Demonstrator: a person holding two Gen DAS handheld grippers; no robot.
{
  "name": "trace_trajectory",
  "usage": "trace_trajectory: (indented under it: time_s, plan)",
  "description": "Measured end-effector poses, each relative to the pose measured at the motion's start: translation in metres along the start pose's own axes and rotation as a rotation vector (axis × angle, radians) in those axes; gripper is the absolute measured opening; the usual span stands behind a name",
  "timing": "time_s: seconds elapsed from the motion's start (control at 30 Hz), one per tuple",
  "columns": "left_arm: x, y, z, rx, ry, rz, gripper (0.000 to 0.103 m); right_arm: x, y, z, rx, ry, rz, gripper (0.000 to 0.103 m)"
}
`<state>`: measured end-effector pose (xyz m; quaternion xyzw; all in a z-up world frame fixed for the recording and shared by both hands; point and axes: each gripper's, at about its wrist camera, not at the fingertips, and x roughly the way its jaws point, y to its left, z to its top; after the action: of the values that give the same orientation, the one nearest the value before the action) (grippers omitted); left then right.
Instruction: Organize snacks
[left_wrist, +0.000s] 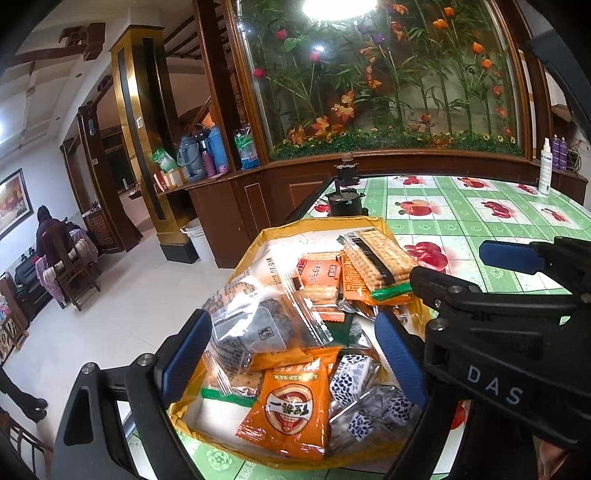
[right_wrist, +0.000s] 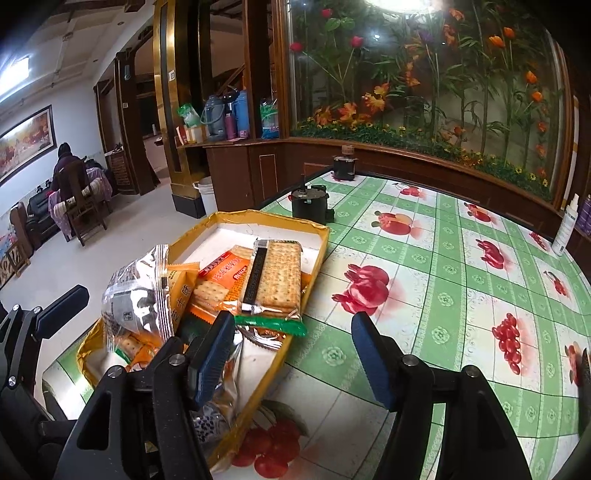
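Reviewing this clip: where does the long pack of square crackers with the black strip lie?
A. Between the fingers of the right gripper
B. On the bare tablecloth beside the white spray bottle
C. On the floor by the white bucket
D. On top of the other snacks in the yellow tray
D: the cracker pack rests on the pile of snacks inside the yellow tray, ahead of the right gripper, whose fingers hold nothing.

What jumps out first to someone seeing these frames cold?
The yellow tray heaped with snack packets at the table's near-left edge, a big cracker pack lying on top. Behind the table, a lit glass case of artificial flowers fills the back wall. The green fruit-print tablecloth is mostly bare, and both grippers, left and right, hover open over the tray.
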<state>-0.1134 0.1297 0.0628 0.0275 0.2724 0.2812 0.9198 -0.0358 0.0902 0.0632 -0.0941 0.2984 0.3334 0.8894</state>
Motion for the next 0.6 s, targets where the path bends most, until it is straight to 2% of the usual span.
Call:
trace_trajectory:
  time_s: [0.1, 0.27, 0.6]
  plan:
    - [-0.004, -0.005, 0.0, 0.007, -0.001, 0.001, 0.091, -0.006, -0.004, -0.004, 0.006, -0.006, 0.002, 0.071]
    - [-0.011, -0.009, -0.003, 0.011, -0.002, -0.006, 0.1, -0.018, -0.012, -0.014, 0.018, -0.024, 0.002, 0.08]
    - [-0.023, -0.02, -0.01, 0.028, -0.007, -0.005, 0.101, -0.042, -0.032, -0.037, 0.058, -0.041, -0.006, 0.09]
